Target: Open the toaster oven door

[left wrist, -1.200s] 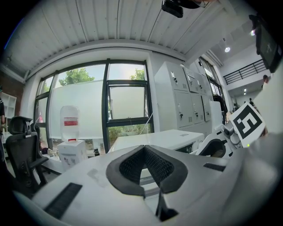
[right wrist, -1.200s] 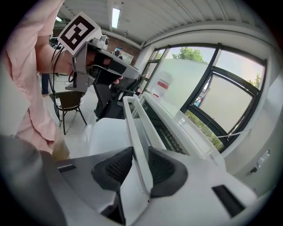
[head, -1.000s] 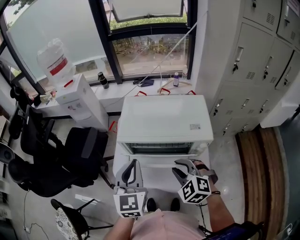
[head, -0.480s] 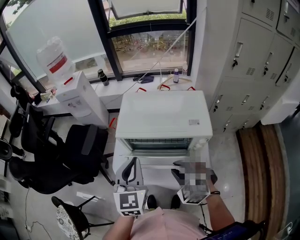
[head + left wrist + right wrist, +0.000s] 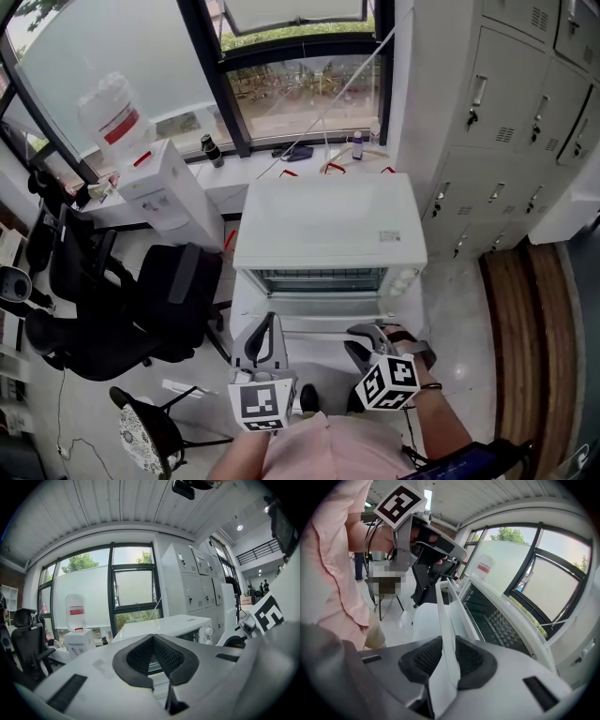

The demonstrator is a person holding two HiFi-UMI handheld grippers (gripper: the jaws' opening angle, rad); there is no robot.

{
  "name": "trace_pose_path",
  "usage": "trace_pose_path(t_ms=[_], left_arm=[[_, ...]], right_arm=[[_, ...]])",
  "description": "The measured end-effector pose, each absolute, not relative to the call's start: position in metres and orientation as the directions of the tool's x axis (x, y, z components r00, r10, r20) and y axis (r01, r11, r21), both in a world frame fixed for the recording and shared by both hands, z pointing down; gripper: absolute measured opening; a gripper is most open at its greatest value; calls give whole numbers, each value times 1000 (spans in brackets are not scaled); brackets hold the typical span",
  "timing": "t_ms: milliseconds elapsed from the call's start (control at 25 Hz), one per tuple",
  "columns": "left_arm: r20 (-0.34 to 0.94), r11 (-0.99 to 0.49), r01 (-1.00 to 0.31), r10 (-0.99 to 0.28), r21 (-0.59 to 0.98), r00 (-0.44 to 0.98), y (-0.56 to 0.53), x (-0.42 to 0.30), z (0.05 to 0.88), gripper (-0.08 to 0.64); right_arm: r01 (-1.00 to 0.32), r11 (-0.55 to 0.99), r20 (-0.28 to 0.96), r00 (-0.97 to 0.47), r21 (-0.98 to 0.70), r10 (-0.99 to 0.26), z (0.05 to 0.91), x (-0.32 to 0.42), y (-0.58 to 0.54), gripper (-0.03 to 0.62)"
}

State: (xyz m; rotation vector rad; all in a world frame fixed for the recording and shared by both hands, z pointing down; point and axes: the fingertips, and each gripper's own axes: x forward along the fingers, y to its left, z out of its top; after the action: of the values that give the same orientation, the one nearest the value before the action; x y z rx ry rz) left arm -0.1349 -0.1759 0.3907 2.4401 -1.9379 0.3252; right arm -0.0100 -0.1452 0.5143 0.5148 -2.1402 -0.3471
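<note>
The white toaster oven stands on a white stand below the window. Its glass door faces me, and the door's white handle bar runs along the near edge. My right gripper is shut on the right end of that handle. In the right gripper view the white handle bar passes between the dark pads, with the door glass just beyond. My left gripper hovers at the handle's left end, shut and empty, its pads pressed together.
A black office chair and a water dispenser stand to the left of the oven. Grey lockers line the right side. A small stool is at the lower left. Bottles and cables lie on the window sill.
Both grippers keep their places at the handle. The head view has shifted slightly; the oven door looks much the same.
</note>
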Motion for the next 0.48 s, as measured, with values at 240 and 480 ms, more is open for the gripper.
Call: trace_pose_path(t_ms=[240, 480], left_arm=[[181, -214, -969, -965, -126, 189, -168, -134, 395, 14], [197, -188, -973, -967, -132, 161, -161, -131, 399, 14]], right_arm=[[-214, 885, 710, -533, 412, -460, 521, -10, -135, 86], [-190, 897, 724, -534, 400, -436, 528, -9, -124, 81]])
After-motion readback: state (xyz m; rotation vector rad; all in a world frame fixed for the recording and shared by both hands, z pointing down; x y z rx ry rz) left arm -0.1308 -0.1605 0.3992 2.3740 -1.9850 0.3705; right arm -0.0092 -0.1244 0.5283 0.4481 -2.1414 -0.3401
